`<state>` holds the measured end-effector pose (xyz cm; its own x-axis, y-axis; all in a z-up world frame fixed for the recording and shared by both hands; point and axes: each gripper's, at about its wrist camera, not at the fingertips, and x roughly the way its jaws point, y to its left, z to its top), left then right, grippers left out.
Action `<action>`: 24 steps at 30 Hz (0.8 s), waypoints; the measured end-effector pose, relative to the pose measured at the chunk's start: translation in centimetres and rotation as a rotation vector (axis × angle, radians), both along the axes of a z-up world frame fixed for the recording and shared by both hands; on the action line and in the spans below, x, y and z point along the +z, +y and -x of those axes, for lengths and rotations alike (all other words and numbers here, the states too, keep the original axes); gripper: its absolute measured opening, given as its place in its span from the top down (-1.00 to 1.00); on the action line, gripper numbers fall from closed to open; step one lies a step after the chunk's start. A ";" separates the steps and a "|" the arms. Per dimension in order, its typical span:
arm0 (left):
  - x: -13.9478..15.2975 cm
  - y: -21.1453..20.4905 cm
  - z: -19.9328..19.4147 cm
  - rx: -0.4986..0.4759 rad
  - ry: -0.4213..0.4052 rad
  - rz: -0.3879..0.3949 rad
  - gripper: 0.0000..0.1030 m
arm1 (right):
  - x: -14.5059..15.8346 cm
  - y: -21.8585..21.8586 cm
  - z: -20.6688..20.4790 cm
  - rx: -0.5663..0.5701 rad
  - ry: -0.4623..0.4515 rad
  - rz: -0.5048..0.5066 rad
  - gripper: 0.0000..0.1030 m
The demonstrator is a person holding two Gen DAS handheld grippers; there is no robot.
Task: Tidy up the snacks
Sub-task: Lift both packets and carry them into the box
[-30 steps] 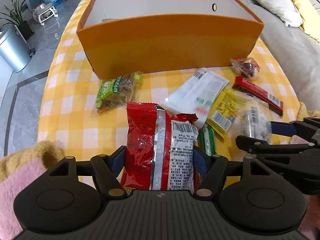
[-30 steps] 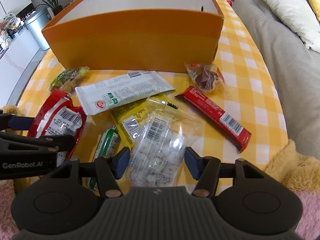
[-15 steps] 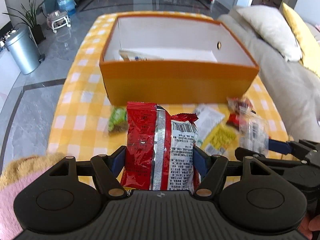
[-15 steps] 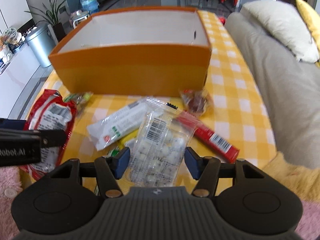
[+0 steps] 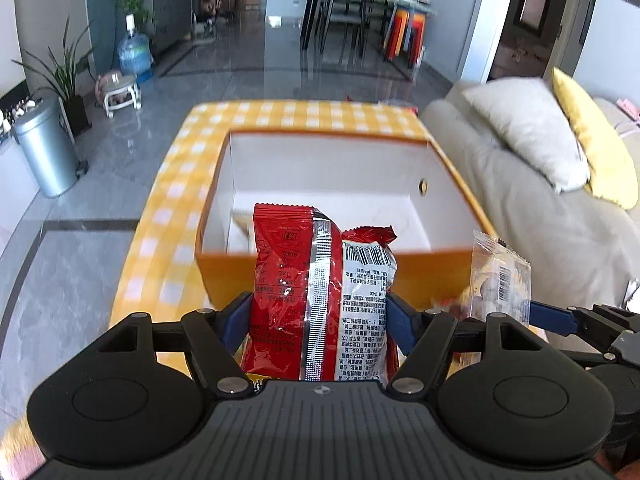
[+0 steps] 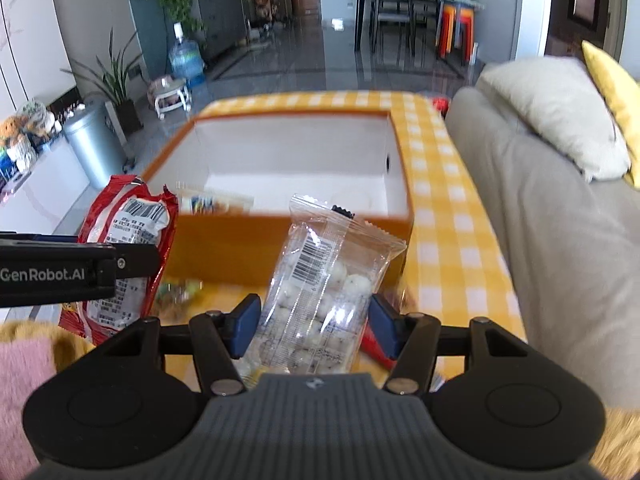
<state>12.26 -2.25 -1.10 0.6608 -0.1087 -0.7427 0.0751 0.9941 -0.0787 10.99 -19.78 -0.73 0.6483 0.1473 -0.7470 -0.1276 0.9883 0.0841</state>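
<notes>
The left tool [image 5: 318, 316] pinches a red pack [image 5: 320, 300] between its blue pads, the pack standing upright. The right tool [image 6: 314, 322] pinches a clear bag [image 6: 324, 292] of pale round sweets the same way. Both packs hang above the counter [image 6: 440, 208], which has a yellow check cloth, just short of the near wall of an open orange box [image 5: 424, 268]. 1 flat packet [image 6: 216, 203] lies inside the box at its left. Blurred snacks [image 6: 178, 294] lie on the cloth under the tools. A grey sofa [image 6: 560, 240] stands to the right.
</notes>
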 end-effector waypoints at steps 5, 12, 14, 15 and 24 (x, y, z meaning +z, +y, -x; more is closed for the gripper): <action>1.6 -0.3 -2.1 -0.033 -0.039 -0.004 -0.55 | 1.8 0.2 -1.6 0.049 -0.044 -0.001 -0.10; 2.8 -1.1 -5.3 -0.102 -0.049 -0.017 -0.55 | 3.4 0.5 -4.4 0.133 -0.078 0.033 -0.10; 3.0 -1.2 -6.1 -0.111 -0.052 -0.024 -0.55 | 3.7 0.6 -5.7 0.149 -0.087 0.045 -0.10; 3.1 -1.3 -6.7 -0.114 -0.050 -0.026 -0.55 | 3.8 0.7 -6.2 0.155 -0.090 0.051 -0.10; 2.7 -1.1 -11.4 -0.108 -0.010 -0.071 -0.55 | 3.1 1.8 -11.3 0.188 -0.062 0.108 -0.10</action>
